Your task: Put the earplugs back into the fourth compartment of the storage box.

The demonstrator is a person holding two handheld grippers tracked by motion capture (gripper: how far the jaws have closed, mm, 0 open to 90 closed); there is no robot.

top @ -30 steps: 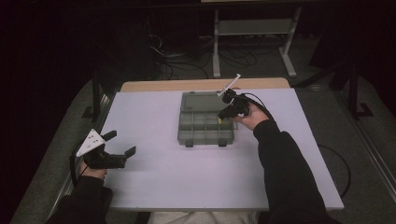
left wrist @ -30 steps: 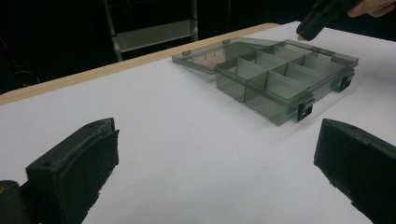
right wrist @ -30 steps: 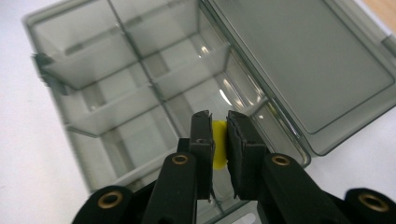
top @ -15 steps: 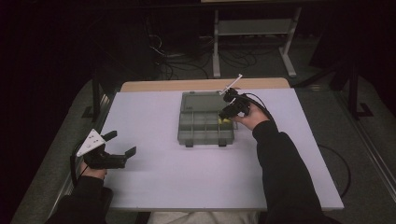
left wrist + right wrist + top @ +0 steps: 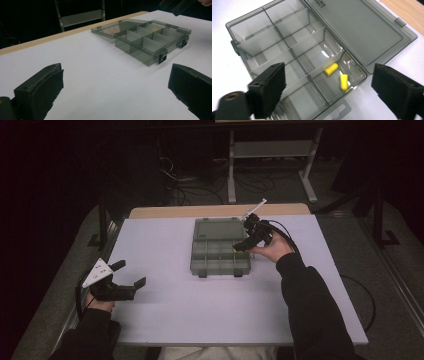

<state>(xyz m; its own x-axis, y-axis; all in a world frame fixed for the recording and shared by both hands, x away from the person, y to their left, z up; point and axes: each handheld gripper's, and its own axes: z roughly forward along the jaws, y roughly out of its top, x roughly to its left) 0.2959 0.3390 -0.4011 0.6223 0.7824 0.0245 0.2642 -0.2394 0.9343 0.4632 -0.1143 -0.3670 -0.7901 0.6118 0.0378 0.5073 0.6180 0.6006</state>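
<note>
Right gripper [image 5: 248, 239] is held wide open and empty over the open compartment box [image 5: 220, 251] at table centre; two yellow earplugs [image 5: 337, 75] lie in one corner compartment. Left gripper [image 5: 123, 281], open and empty, rests near-left. Judged next: a precise earplug pickup, or lid closure.

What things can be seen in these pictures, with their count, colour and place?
box: one, clear grey, mid-table, open, lid lying flat behind it
latches: two, black, on the box's front wall
earplugs: two, yellow, in one corner compartment next to the lid
table: one, white top with a wooden far edge
stand: one, pale metal, on the floor behind the table
cables: several, dark, on the floor behind the table
left claw: one, black, open, at the table's left edge
right claw: one, black, open, above the box's right side
</note>
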